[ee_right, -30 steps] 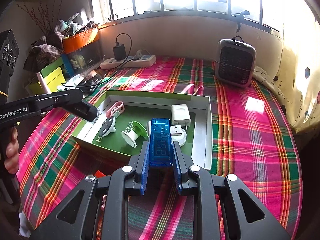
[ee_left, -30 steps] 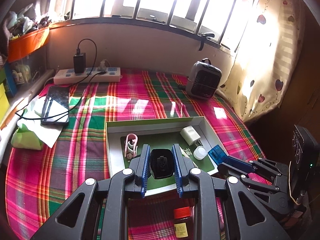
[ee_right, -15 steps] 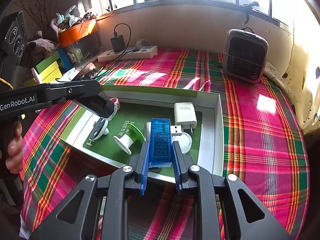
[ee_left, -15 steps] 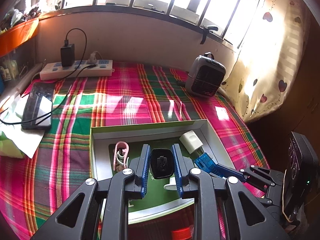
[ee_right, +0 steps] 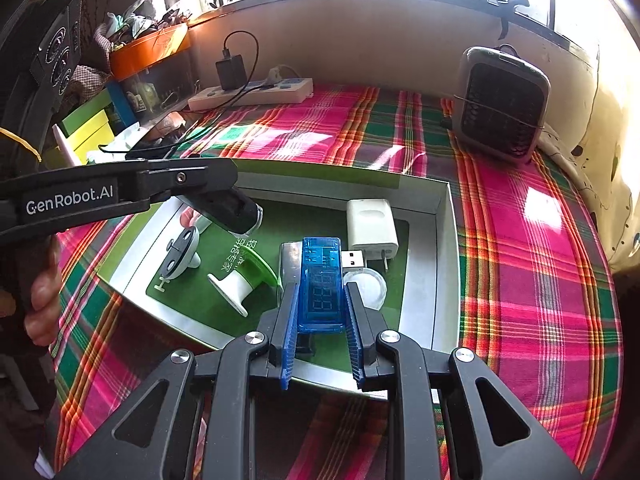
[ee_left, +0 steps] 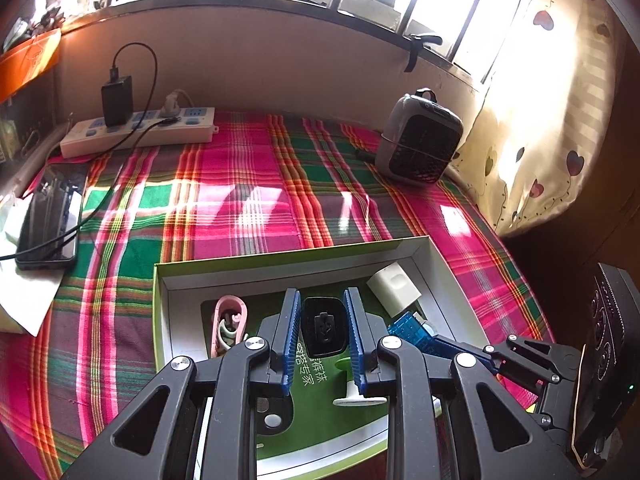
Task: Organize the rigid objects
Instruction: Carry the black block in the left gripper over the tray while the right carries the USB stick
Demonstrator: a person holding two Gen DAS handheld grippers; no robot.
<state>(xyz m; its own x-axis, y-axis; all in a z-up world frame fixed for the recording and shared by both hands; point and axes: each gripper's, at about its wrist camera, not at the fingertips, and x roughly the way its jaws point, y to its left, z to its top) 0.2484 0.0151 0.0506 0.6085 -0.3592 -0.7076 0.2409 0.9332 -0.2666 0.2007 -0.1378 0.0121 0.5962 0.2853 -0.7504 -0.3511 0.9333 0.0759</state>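
A shallow green-and-white box (ee_left: pixel 420 246) (ee_right: pixel 442 216) lies on the plaid cloth. My left gripper (ee_left: pixel 322 340) is shut on a black USB charger (ee_left: pixel 323 330) and holds it above the box's middle. My right gripper (ee_right: pixel 322 320) is shut on a blue USB meter (ee_right: pixel 322 280) above the box's near right part. The meter also shows in the left wrist view (ee_left: pixel 412 330). In the box lie a white charger (ee_right: pixel 372 228) (ee_left: pixel 394 290), a pink clip (ee_left: pixel 228 326), a white-and-green spool (ee_right: pixel 244 280), a round white cap (ee_right: pixel 366 284) and a black-and-white clip (ee_right: pixel 180 254).
A grey fan heater (ee_left: pixel 422 140) (ee_right: pixel 502 106) stands at the back right. A white power strip (ee_left: pixel 140 132) (ee_right: pixel 252 94) with a black adapter lies by the back wall. A phone (ee_left: pixel 52 220) on its cable lies at the left. Boxes and clutter (ee_right: pixel 96 120) line the left edge.
Both grippers have moved forward over the box with their objects still held. The left gripper's charger is now over the box's middle, and the right gripper's meter is nearer the white charger.
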